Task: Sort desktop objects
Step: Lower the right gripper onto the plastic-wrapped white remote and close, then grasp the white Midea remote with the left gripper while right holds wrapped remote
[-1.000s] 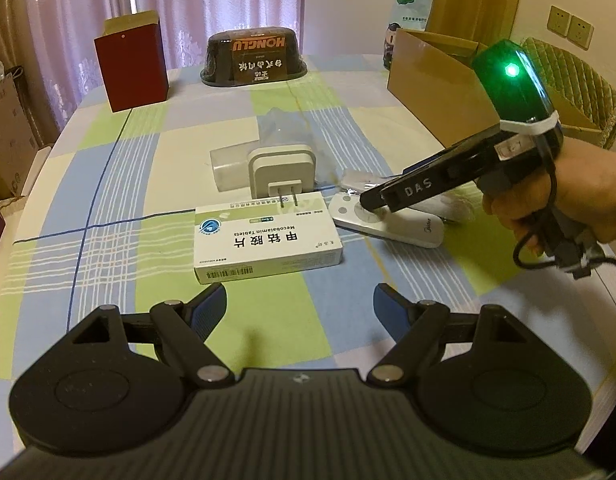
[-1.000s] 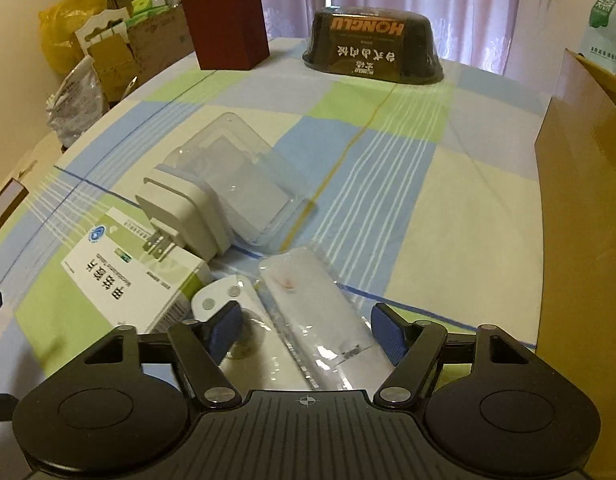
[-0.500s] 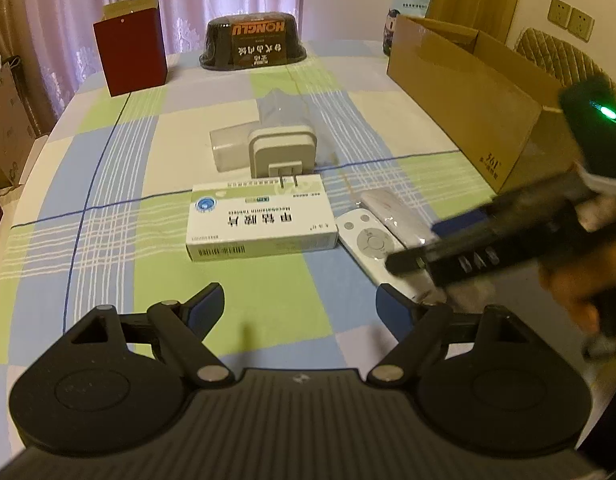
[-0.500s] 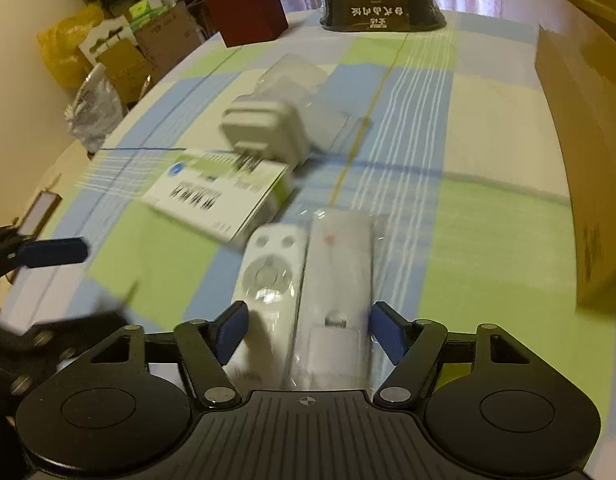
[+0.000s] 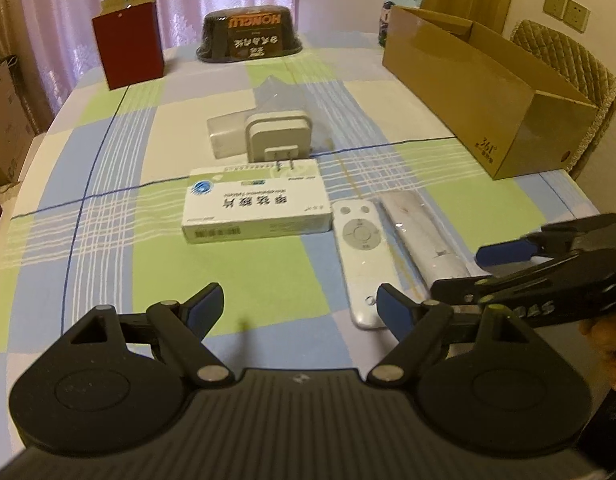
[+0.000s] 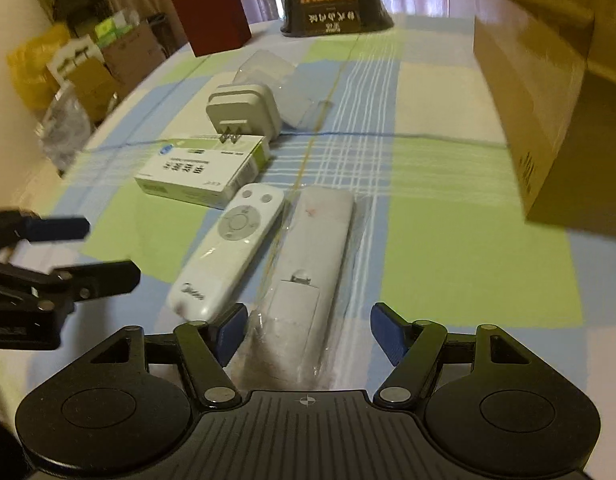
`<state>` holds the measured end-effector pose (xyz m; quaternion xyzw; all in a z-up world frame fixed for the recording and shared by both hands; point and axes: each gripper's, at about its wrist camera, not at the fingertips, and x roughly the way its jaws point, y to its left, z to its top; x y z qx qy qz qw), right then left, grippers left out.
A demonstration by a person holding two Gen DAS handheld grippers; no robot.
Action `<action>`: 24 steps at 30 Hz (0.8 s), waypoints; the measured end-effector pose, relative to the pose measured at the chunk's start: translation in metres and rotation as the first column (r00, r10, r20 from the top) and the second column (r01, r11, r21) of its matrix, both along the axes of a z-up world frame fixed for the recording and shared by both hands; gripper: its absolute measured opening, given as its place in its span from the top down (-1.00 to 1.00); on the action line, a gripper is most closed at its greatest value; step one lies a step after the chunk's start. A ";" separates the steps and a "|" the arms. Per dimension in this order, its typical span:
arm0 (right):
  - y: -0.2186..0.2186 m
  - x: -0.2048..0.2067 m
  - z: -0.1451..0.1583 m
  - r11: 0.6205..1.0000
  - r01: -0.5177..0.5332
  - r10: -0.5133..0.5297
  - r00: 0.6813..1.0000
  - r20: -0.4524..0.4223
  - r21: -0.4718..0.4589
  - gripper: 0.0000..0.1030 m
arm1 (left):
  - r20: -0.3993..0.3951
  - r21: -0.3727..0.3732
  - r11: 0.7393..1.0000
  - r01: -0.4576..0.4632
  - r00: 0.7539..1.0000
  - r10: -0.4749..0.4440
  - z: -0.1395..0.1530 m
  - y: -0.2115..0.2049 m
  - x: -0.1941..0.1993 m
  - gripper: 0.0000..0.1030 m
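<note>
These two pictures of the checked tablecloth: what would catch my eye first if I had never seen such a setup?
Probably the right gripper, open and low over the near end of a plastic-wrapped remote, with a bare white remote beside it. Just beyond lie a green-and-white medicine box and a white plug adapter, its prongs over the box. A big open cardboard box stands at the table's right edge, and the left gripper hangs open, holding nothing.
</note>
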<state>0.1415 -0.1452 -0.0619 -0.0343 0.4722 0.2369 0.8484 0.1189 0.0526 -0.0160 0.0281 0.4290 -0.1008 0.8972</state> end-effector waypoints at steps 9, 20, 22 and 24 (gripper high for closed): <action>-0.018 -0.007 -0.003 0.993 0.047 -0.042 0.998 0.049 -0.104 0.26 | -0.011 0.022 0.998 0.060 0.998 -0.059 -0.006 -0.016 0.003 -0.56; -0.042 -0.024 -0.003 0.991 0.105 -0.101 0.994 0.047 -0.079 -0.08 | -0.028 0.050 0.993 0.106 0.994 -0.105 -0.015 -0.048 0.013 -0.56; -0.044 -0.023 -0.003 0.990 0.120 -0.117 0.992 0.052 -0.071 -0.08 | -0.031 0.058 0.993 0.106 0.994 -0.105 -0.018 -0.053 0.015 -0.55; -0.043 -0.023 -0.004 0.991 0.111 -0.105 0.992 0.071 -0.081 -0.08 | -0.035 0.067 0.993 0.100 0.995 -0.098 -0.022 -0.057 0.018 -0.51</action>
